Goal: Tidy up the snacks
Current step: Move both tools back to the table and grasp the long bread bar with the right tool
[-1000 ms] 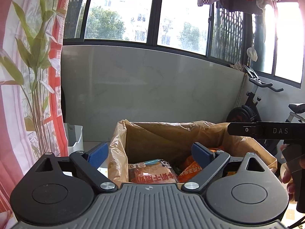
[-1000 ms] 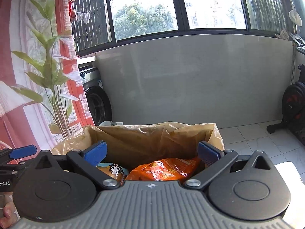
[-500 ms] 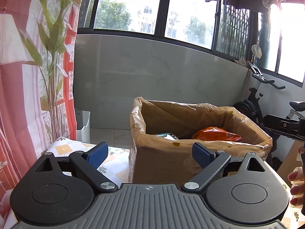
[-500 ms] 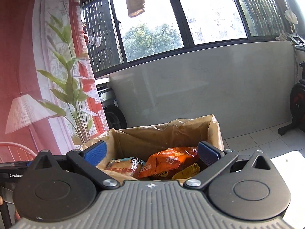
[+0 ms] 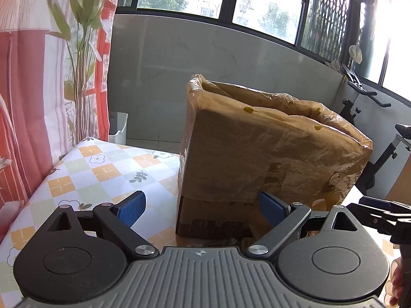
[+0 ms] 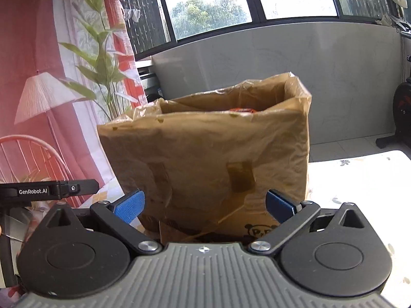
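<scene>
A brown cardboard box [image 5: 259, 154] is sitting on a table [image 5: 97, 169] with a checked flower cloth, and a see-through plastic bag [image 6: 143, 118] is lining the box and folding down over its sides. From down here, only a tiny bit of an orange snack pack [image 6: 241, 109] is peeking over the top edge in the right view; the rest inside is hidden. The left gripper [image 5: 203, 209] is spreading its blue fingers [image 5: 131, 209] wide apart and is holding nothing. The right gripper [image 6: 204, 209] is also spreading wide with nothing in it. Both grippers are hanging low in front of the box, facing its near side, with the box standing just ahead between each pair of fingers. I cannot tell if any finger is touching the box
</scene>
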Motion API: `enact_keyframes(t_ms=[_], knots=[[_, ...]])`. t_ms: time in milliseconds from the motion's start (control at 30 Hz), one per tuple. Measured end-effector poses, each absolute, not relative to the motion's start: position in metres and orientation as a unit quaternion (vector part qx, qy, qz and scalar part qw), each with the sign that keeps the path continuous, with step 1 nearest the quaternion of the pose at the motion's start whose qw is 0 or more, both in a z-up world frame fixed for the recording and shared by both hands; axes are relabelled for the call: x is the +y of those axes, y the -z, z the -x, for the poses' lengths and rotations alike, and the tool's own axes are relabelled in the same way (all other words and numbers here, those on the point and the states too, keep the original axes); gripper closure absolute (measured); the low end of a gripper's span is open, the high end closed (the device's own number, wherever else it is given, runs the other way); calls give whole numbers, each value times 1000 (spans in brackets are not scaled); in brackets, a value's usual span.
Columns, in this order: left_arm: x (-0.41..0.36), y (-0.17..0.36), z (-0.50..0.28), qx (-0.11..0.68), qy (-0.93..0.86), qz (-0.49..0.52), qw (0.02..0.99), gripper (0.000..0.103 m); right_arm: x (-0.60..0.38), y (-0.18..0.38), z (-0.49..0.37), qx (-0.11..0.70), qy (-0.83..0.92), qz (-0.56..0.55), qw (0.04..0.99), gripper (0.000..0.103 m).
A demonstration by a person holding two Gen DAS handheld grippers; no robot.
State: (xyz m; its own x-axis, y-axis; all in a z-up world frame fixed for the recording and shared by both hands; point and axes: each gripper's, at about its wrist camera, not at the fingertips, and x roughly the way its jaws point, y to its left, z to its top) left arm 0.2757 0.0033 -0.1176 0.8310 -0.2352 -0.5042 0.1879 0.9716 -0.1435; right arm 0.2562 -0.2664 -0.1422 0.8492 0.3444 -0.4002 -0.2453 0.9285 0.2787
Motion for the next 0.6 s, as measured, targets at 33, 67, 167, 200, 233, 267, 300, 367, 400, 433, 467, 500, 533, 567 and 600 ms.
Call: enact_keyframes(t_ms=[33, 67, 167, 200, 233, 267, 300, 367, 400, 433, 467, 500, 533, 567, 600], knots=[[3, 120, -274, 271, 112, 44, 955, 7, -266, 142, -256, 227, -154, -109, 955, 4], [4, 122, -273, 271, 113, 44, 955, 7, -262, 148, -255, 235, -156, -99, 954, 5], [6, 129, -272, 279, 115, 46, 952, 7, -247, 167, -254, 268, -164, -74, 946, 10], [7, 131, -272, 284, 115, 47, 951, 7, -242, 176, -256, 286, -173, -72, 940, 10], [8, 134, -271, 289, 115, 48, 949, 7, -237, 184, -260, 307, -183, -71, 931, 13], [9, 135, -271, 290, 115, 50, 949, 7, -233, 192, -262, 327, -190, -67, 923, 17], [10, 137, -270, 291, 116, 51, 948, 7, -229, 199, -264, 343, -193, -63, 917, 18], [9, 141, -265, 293, 115, 48, 948, 8, -222, 210, -266, 366, -201, -61, 907, 21], [9, 144, -264, 296, 112, 45, 948, 8, -219, 214, -267, 372, -204, -60, 904, 23], [8, 147, -262, 301, 109, 39, 947, 9, -216, 216, -267, 376, -207, -58, 901, 25], [8, 150, -262, 306, 108, 36, 945, 10, -212, 217, -268, 380, -211, -53, 899, 25], [7, 152, -261, 310, 108, 35, 944, 11, -210, 219, -267, 384, -216, -48, 896, 25], [7, 155, -261, 315, 110, 36, 942, 12, -206, 220, -267, 386, -219, -42, 895, 25], [8, 157, -261, 320, 112, 39, 940, 12, -204, 221, -266, 385, -220, -34, 896, 25], [8, 159, -261, 323, 113, 43, 938, 12, -203, 221, -265, 384, -222, -24, 896, 25]])
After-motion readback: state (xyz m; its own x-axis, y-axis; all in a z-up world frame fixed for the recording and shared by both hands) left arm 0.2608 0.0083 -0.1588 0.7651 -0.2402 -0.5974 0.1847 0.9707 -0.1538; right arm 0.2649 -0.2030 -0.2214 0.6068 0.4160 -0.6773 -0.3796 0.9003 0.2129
